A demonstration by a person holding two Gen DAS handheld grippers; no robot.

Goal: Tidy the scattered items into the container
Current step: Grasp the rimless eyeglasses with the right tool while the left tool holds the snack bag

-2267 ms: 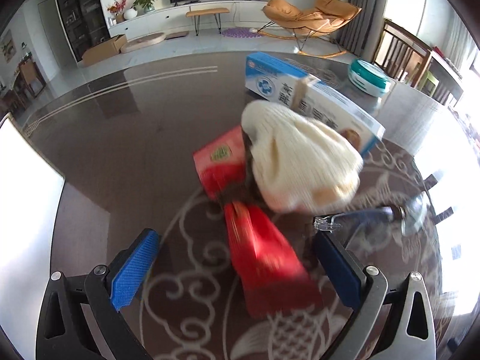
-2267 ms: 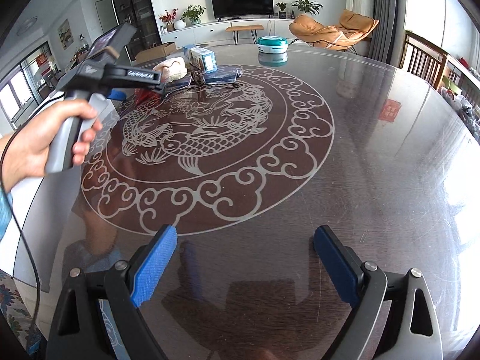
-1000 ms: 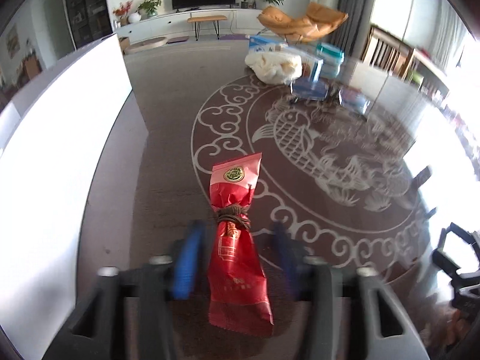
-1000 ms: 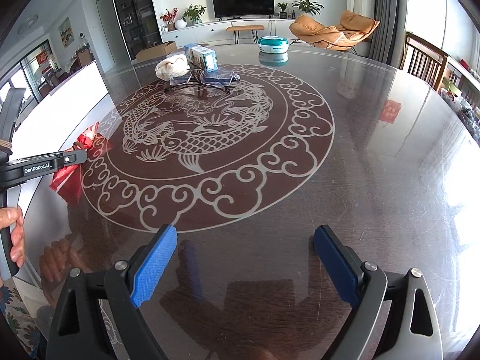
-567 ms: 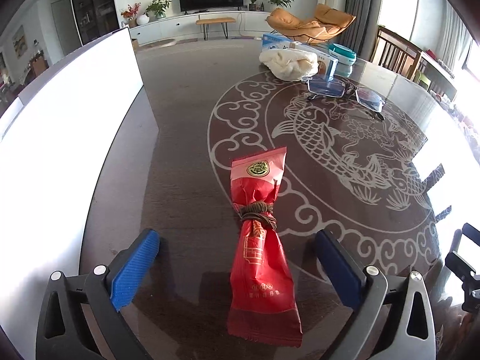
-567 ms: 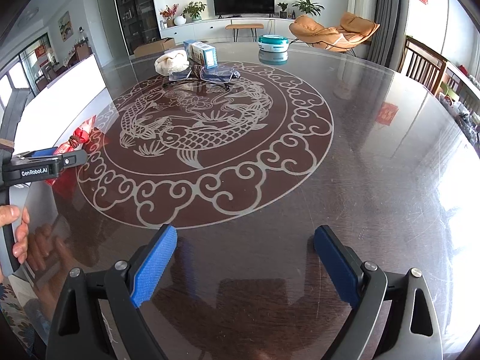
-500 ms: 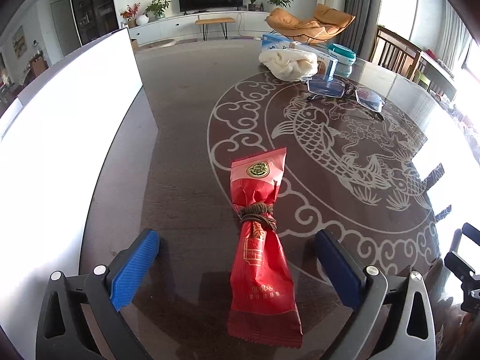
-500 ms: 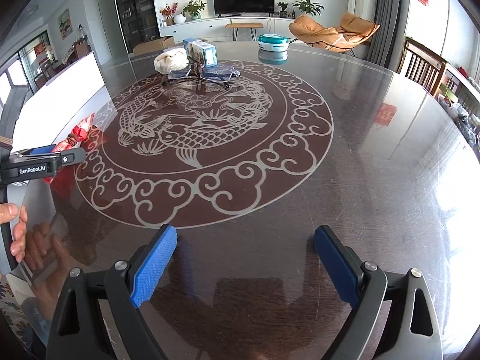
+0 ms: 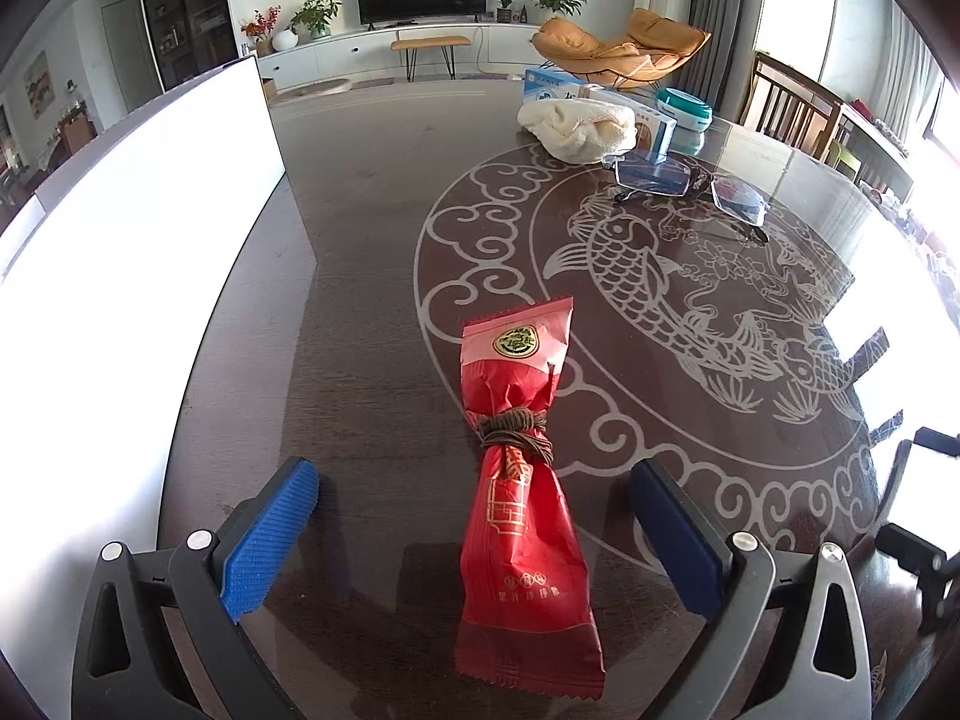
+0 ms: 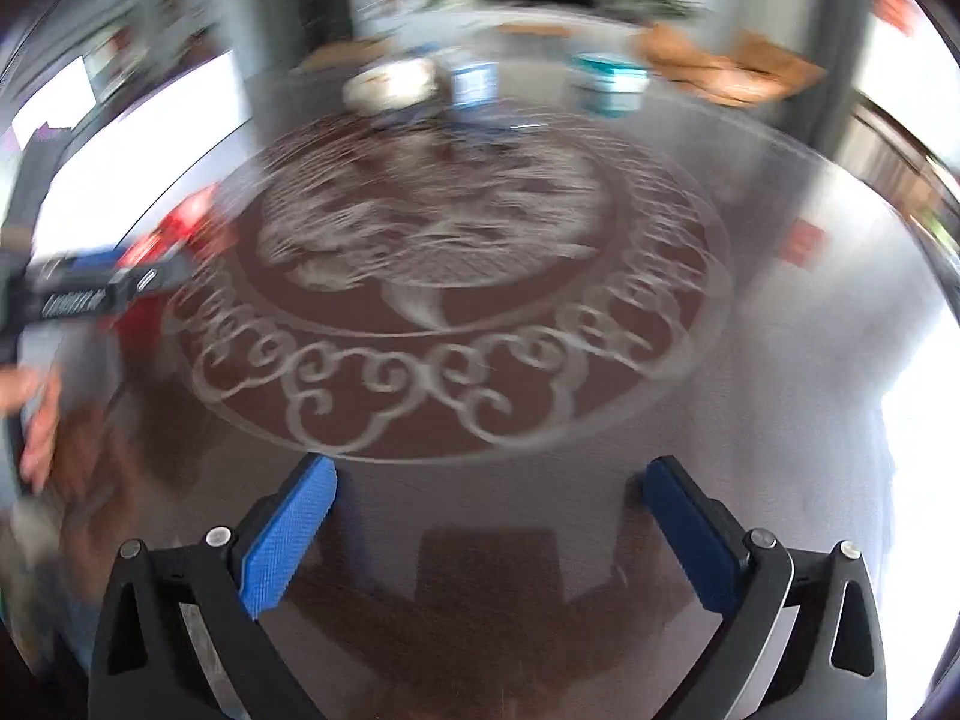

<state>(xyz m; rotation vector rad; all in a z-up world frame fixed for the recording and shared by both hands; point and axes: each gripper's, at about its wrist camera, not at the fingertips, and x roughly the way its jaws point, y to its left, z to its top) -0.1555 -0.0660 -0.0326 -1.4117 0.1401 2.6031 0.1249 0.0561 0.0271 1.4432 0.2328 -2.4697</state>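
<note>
A red snack packet (image 9: pixel 522 516), tied round the middle with brown cord, lies flat on the dark table (image 9: pixel 360 300). My left gripper (image 9: pixel 474 480) stands open astride it, and neither blue pad touches it. The white container (image 9: pixel 120 240) rises just left of the packet. My right gripper (image 10: pixel 486 474) hovers over the near side of the table; its jaws are opening with nothing between them. The right wrist view is blurred; it shows the packet (image 10: pixel 186 216) as a red smear at the left, beside the container (image 10: pixel 150 120).
At the far side lie a cream cloth (image 9: pixel 579 129), a blue-and-white box (image 9: pixel 600 105), a pair of glasses (image 9: pixel 690 186) and a teal round tin (image 9: pixel 684 108). A person's hand (image 10: pixel 36 420) holds the left gripper's handle. Chairs stand beyond the table at the right.
The left jaws, closed around the red packet a second ago, now stand wide, and the packet lies on the table. The right wrist view has shifted, tilted and gone blurry.
</note>
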